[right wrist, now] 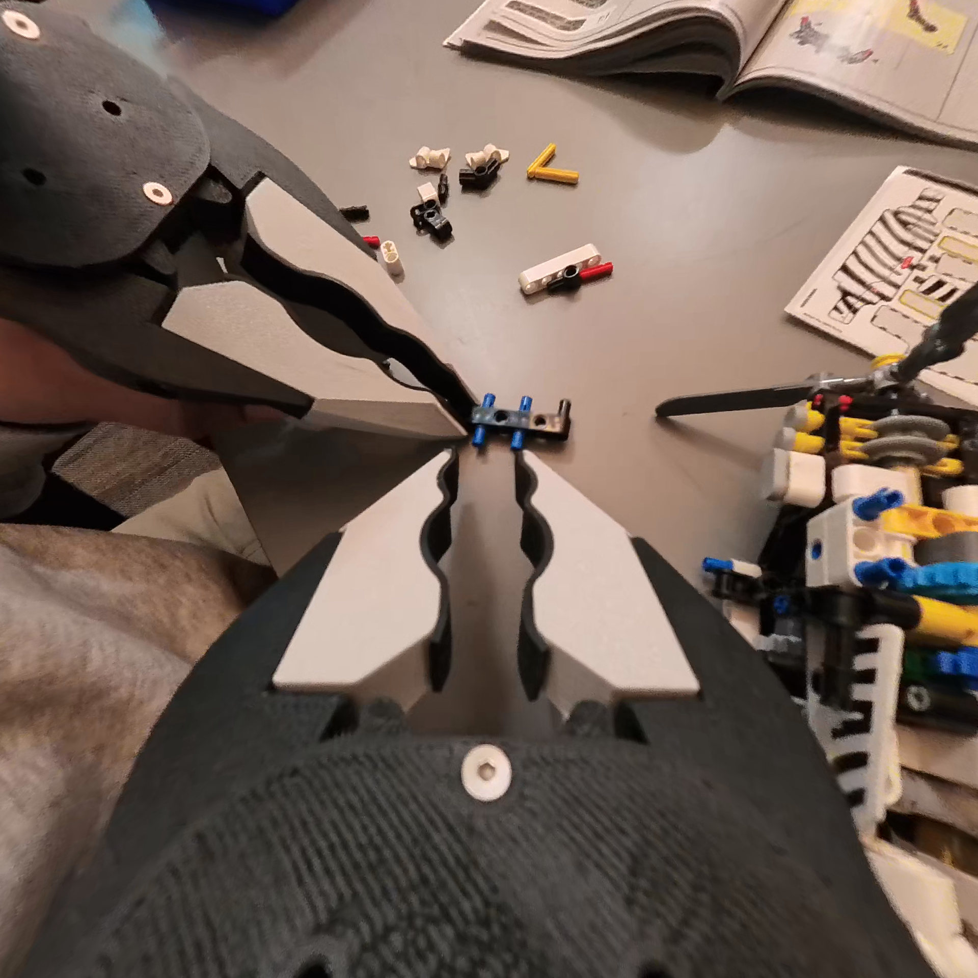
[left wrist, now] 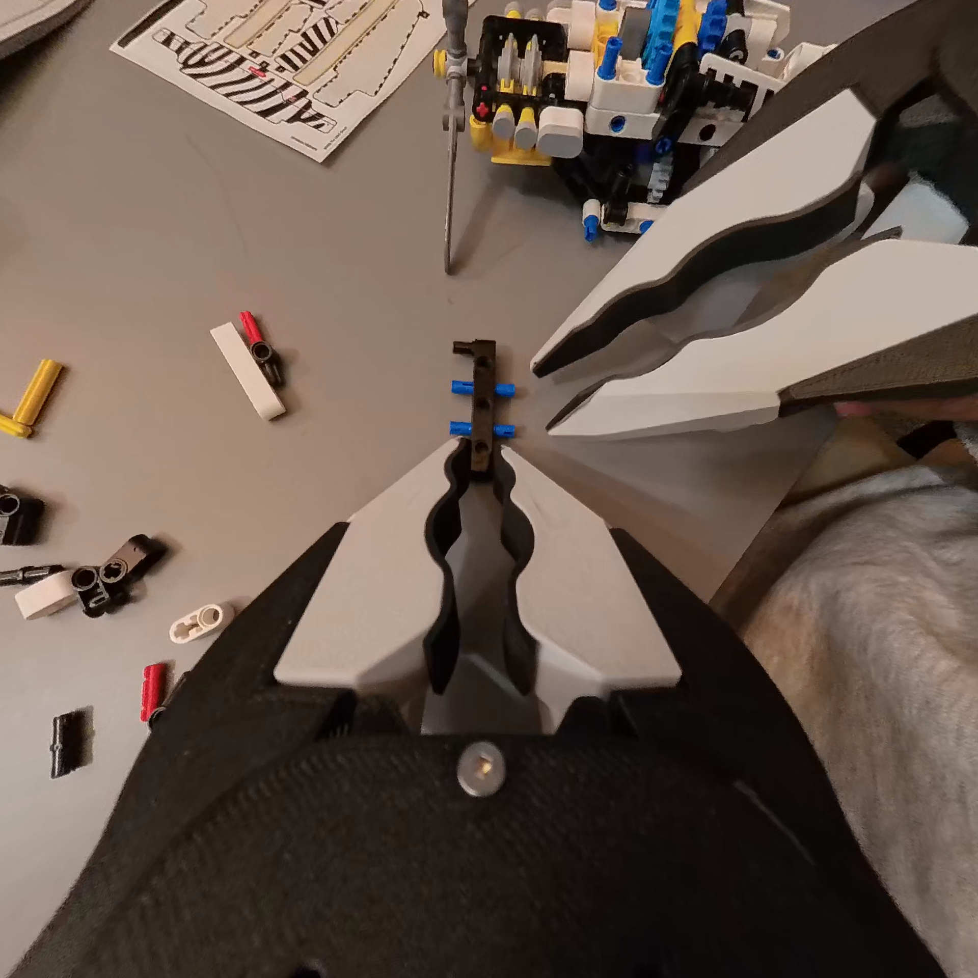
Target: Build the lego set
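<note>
My left gripper (left wrist: 480,450) is shut on the near end of a short black beam (left wrist: 484,381) that carries two blue pins and a black pin at its far end. It holds the beam just over the grey table (left wrist: 328,254). In the right wrist view the left gripper (right wrist: 465,423) comes in from the left with the beam (right wrist: 529,419). My right gripper (right wrist: 484,458) is open and empty, its tips just short of the blue pins. It also shows in the left wrist view (left wrist: 541,397) to the right of the beam. The partly built model (left wrist: 608,95) stands behind.
Loose pieces lie to the left: a white beam (left wrist: 248,370), yellow axles (left wrist: 32,397), black connectors (left wrist: 116,571), a red pin (left wrist: 153,693). A sticker sheet (left wrist: 264,63) and an open booklet (right wrist: 741,53) lie at the back. A grey blade (left wrist: 452,174) sticks out from the model (right wrist: 873,529). Grey cloth (left wrist: 847,688) lies past the table edge. Both grippers' tips are close together, under 4 cm apart.
</note>
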Demonstrator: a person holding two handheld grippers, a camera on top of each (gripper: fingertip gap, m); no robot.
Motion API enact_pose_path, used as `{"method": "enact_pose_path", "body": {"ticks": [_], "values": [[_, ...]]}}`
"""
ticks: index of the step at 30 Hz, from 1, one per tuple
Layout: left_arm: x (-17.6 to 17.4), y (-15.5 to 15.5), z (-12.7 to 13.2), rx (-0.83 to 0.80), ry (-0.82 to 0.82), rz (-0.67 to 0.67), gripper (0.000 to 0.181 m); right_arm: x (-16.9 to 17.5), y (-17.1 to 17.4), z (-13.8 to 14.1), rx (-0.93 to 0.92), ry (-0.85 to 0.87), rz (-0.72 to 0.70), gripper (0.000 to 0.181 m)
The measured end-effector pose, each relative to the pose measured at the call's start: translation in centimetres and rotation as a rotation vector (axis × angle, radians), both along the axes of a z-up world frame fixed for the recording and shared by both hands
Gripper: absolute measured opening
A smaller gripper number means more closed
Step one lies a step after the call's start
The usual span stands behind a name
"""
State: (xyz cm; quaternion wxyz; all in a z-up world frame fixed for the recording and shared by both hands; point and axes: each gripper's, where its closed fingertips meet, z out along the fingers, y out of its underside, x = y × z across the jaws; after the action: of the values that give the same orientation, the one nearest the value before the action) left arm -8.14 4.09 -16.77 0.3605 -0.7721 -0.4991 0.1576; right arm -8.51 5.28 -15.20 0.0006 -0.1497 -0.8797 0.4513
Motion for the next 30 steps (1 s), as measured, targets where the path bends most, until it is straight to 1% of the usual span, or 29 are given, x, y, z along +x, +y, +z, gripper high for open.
{"method": "enact_pose_path", "body": {"ticks": [3,6,9,11,14,17,19,21,23,25,27,30], "values": [[0.1,-0.2,0.0,0.003,-0.003,0.000,0.008,-0.3,0.2,0.2,0.000,0.044,-0.010,0.019],[0.2,-0.4,0.2,0.024,-0.008,0.005,0.013,-0.3,0.2,0.2,0.001,0.053,-0.006,0.020],[0.1,-0.6,1.2,0.098,0.004,0.013,0.017,-0.2,0.2,0.1,0.002,0.052,-0.003,0.021],[-0.2,-1.3,2.1,0.141,0.024,0.033,0.017,-0.2,0.2,0.1,0.003,0.047,-0.002,0.021],[-2.0,-3.2,3.9,0.170,0.081,0.088,0.015,-0.3,0.2,0.2,-0.003,0.050,-0.009,0.020],[-5.1,-4.8,7.3,0.174,0.201,0.114,0.015,-0.8,0.3,0.5,-0.012,0.085,-0.041,0.024],[-7.3,-5.8,9.2,0.152,0.272,0.122,0.015,-1.0,0.4,1.0,-0.036,0.122,-0.055,0.022],[-9.6,-7.7,10.7,0.103,0.338,0.174,0.013,-1.0,0.5,1.7,-0.066,0.162,-0.063,0.022],[-11.7,-11.2,11.5,-0.034,0.409,0.283,0.007,-0.4,0.5,2.1,-0.087,0.191,-0.035,0.019],[-13.0,-14.4,11.7,-0.148,0.454,0.365,0.000,0.4,0.5,1.5,-0.055,0.177,0.003,0.021],[-13.4,-15.9,11.0,-0.149,0.443,0.379,0.001,0.7,0.6,0.8,-0.014,0.167,0.013,0.022],[-13.4,-19.0,10.0,-0.114,0.460,0.465,0.002,0.6,0.6,0.7,0.000,0.205,0.006,0.018]]}}
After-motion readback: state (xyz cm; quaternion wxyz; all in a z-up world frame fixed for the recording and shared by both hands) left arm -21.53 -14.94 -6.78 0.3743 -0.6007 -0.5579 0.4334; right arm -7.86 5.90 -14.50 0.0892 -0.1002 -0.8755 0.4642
